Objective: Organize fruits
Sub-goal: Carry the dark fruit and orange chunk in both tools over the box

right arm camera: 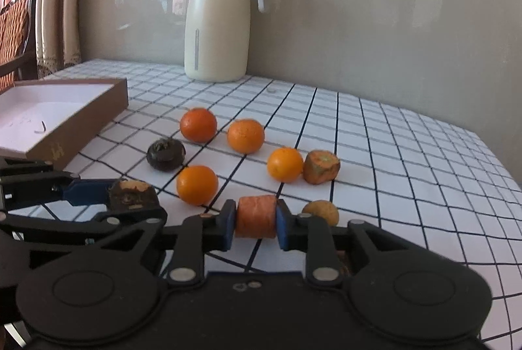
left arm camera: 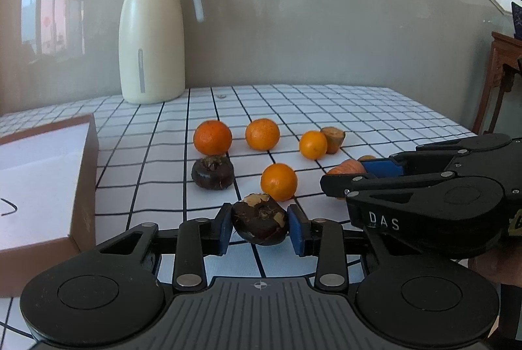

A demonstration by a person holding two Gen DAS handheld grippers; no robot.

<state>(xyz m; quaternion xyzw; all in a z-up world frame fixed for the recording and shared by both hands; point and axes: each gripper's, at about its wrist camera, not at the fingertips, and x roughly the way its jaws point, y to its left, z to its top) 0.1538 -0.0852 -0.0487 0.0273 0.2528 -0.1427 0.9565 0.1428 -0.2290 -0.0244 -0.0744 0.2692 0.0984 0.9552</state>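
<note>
left gripper (left arm camera: 260,224) fingers pinch water chestnut (left arm camera: 260,223) | right gripper (right arm camera: 255,217) pinches carrot piece (right arm camera: 255,215) | tangerines (left arm camera: 278,181) ahead

My left gripper (left arm camera: 260,227) pinches a dark chestnut (left arm camera: 259,224), blue pads pressed on both its sides, low over the checked cloth (left arm camera: 359,108). I take the chestnut as my mark. Just behind it, slightly right, sits an orange (left arm camera: 279,182). Behind and left lies a second chestnut (left arm camera: 212,173), touching another orange (left arm camera: 212,137) behind it. Farther back stand two more oranges (left arm camera: 262,134) (left arm camera: 313,145), the right one against a carrot stub (left arm camera: 333,139). To the right my right gripper (left arm camera: 345,178) reaches in, closed on a carrot piece (left arm camera: 347,167). Left of the chestnut stands a brown box (left arm camera: 83,186). Far behind, a cream jug (left arm camera: 151,39) stands by the wall.
</note>
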